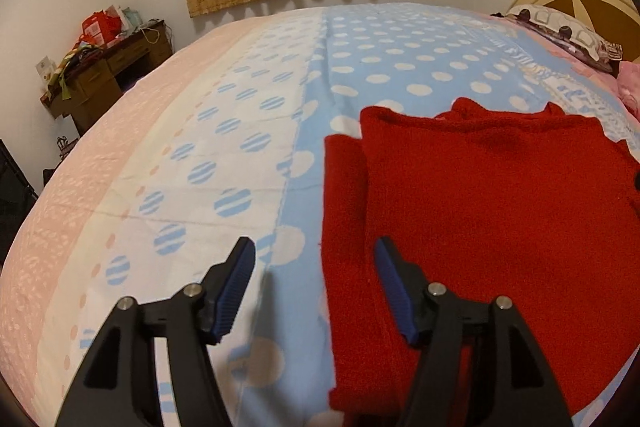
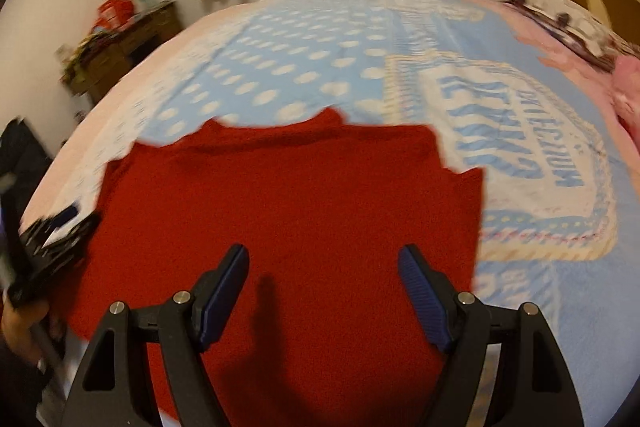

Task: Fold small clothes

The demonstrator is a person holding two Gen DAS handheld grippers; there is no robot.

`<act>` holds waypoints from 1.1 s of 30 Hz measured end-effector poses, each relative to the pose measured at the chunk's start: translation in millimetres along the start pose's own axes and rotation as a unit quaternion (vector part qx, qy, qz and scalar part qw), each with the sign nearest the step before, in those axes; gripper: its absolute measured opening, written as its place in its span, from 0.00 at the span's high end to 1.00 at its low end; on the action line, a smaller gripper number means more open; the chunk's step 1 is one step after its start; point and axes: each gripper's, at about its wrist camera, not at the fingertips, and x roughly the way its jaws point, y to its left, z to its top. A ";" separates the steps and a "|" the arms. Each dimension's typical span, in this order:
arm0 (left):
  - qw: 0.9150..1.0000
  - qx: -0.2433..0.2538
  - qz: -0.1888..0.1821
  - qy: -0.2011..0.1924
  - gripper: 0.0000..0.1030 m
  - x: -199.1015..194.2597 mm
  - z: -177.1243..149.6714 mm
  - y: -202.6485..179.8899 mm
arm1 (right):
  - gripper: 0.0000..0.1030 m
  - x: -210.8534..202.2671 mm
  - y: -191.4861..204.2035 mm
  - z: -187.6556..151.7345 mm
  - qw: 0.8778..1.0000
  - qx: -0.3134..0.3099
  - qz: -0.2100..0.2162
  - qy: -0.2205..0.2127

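1. Left wrist view: the left gripper (image 1: pixel 314 259) hangs over the bed (image 1: pixel 200 155), its fingers spread wide and holding nothing; the red garment (image 1: pixel 480 211) lies flat on the dotted sheet, ahead and to the right of the gripper, its left edge running under the gap between the fingers; a folded-in flap lies along that left edge; a cluttered desk (image 1: pixel 108 75) stands far off to the left.
2. Right wrist view: the right gripper (image 2: pixel 323 263) is also spread and empty; the red garment (image 2: pixel 288 195) lies directly beneath and ahead of it; the left gripper (image 2: pixel 52 235) shows blurred at the garment's left edge.
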 end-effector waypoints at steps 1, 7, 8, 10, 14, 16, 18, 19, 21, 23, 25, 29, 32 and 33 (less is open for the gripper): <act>1.000 -0.001 0.001 0.000 0.37 -1.6 -1.3 -0.7 | 0.25 0.2 9.5 -7.3 1.000 -0.016 0.005 0.005; 1.000 -0.020 -0.005 0.004 0.34 -5.8 -9.9 6.5 | 0.25 5.1 43.5 -39.7 0.996 -0.088 -0.032 0.000; 1.000 -0.025 -0.010 0.006 0.34 -6.2 -11.4 8.8 | 0.25 2.5 42.0 -41.0 0.996 -0.082 -0.028 0.000; 0.999 -0.029 -0.015 0.005 0.34 -7.4 -13.7 10.8 | 0.25 -8.7 37.9 -43.4 0.997 -0.069 -0.024 -0.012; 0.999 -0.031 -0.016 0.003 0.34 -9.9 -16.7 11.5 | 0.25 -35.2 25.4 -51.5 0.997 -0.050 -0.047 -0.044; 0.999 -0.035 -0.017 0.001 0.34 -11.4 -18.8 12.0 | 0.25 -40.5 18.0 -57.1 0.997 -0.042 -0.056 -0.043; 0.999 -0.037 -0.018 0.000 0.34 -12.1 -20.0 13.6 | 0.25 -41.8 9.9 -65.0 0.997 -0.035 -0.062 -0.037; 0.999 -0.039 -0.019 -0.001 0.34 -13.1 -21.3 14.2 | 0.25 -39.5 6.3 -69.3 0.996 -0.035 -0.071 -0.031; 0.999 -0.043 -0.022 -0.001 0.34 -15.0 -23.5 15.7 | 0.25 -36.8 2.8 -75.1 0.996 -0.036 -0.082 -0.029; 0.999 -0.047 -0.024 -0.002 0.34 -18.2 -26.9 17.9 | 0.25 -34.9 0.0 -77.0 0.996 -0.031 -0.083 -0.028; 0.998 -0.051 -0.026 -0.004 0.34 -22.1 -31.6 20.1 | 0.25 -31.6 1.3 -76.9 0.995 -0.033 -0.090 -0.023; 0.997 -0.068 -0.034 0.003 0.34 -22.9 -37.1 29.4 | 0.25 -28.2 7.5 -77.6 0.993 -0.045 -0.109 -0.019; 0.996 -0.080 -0.036 0.003 0.34 -28.1 -40.3 33.1 | 0.25 -32.5 8.2 -78.8 0.993 -0.042 -0.104 -0.023; 0.996 -0.080 -0.037 0.002 0.34 -30.0 -41.9 33.3 | 0.25 -33.2 8.8 -79.0 0.993 -0.044 -0.103 -0.024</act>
